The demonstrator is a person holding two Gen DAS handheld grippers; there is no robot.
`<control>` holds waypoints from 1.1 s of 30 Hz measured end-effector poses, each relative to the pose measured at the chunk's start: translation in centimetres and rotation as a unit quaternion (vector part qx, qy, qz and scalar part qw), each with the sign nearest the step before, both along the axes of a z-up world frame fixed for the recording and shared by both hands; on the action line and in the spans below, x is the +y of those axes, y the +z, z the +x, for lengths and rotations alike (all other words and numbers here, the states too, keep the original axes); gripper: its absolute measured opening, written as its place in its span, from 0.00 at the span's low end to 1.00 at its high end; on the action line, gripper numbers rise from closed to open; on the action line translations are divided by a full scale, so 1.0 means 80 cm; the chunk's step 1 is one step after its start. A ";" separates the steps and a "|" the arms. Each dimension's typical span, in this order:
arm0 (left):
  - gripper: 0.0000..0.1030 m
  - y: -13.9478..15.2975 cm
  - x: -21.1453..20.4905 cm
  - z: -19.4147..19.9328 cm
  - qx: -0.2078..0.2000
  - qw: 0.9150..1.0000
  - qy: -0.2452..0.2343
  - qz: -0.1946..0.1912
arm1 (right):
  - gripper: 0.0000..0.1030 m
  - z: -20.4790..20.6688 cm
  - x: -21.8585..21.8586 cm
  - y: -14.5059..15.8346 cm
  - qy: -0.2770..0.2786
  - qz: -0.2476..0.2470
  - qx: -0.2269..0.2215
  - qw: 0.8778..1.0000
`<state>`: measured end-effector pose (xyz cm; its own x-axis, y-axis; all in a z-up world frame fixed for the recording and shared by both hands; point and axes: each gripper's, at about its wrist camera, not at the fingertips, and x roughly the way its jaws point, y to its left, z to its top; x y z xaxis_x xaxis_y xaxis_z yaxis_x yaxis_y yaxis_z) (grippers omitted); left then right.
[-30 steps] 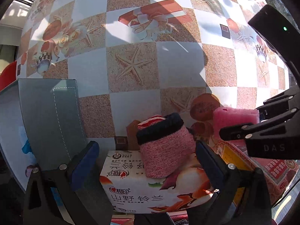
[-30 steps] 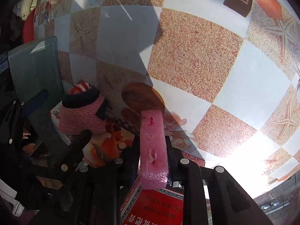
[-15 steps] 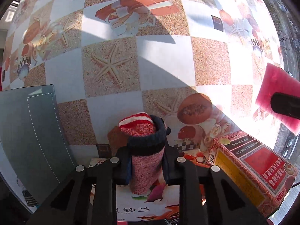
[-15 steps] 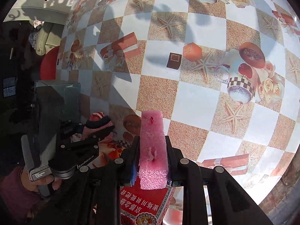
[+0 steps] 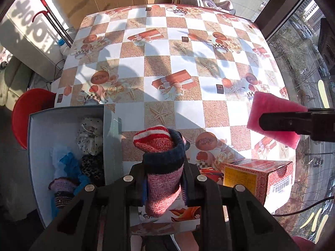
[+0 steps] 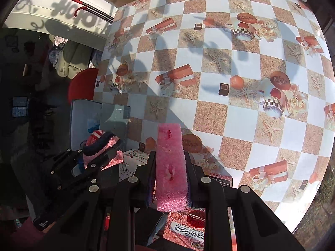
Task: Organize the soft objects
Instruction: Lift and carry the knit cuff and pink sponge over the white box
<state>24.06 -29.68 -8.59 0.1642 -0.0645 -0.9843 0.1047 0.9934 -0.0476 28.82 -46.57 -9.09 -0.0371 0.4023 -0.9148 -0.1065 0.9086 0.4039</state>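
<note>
My left gripper (image 5: 164,173) is shut on a rolled knitted sock (image 5: 161,163), pink with a navy cuff and a red-and-white striped toe, held up above the table. In the right wrist view the same sock (image 6: 102,146) and left gripper (image 6: 94,161) appear at lower left. My right gripper (image 6: 170,163) is shut on a pink foam sponge (image 6: 170,167), also lifted; the sponge (image 5: 272,121) shows at the right of the left wrist view. A grey open box (image 5: 35,146) at the table's left edge holds several soft fabric items (image 5: 88,146).
A white printed carton (image 6: 132,163) and a red patterned carton (image 5: 257,177) lie below the grippers near the table's front edge. The table wears a checkered cloth (image 5: 167,67). A red stool (image 5: 27,108) stands left of the table. A window is at right.
The left gripper's fingers closed on the sock, which lay on the white carton, and lifted it. Both grippers rose well above the table, the right still gripping the sponge.
</note>
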 end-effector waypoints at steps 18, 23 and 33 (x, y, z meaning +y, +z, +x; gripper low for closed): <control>0.26 0.030 0.198 -0.105 -0.039 0.986 0.161 0.031 | 0.25 -0.070 0.255 0.027 0.150 0.003 -0.067 0.986; 0.26 0.022 0.231 -0.125 -0.034 0.981 0.189 0.030 | 0.26 -0.089 0.298 0.024 0.175 -0.005 -0.078 0.981; 0.26 -0.002 0.246 -0.137 -0.012 0.980 0.197 0.031 | 0.26 -0.101 0.328 0.012 0.192 -0.020 -0.078 0.978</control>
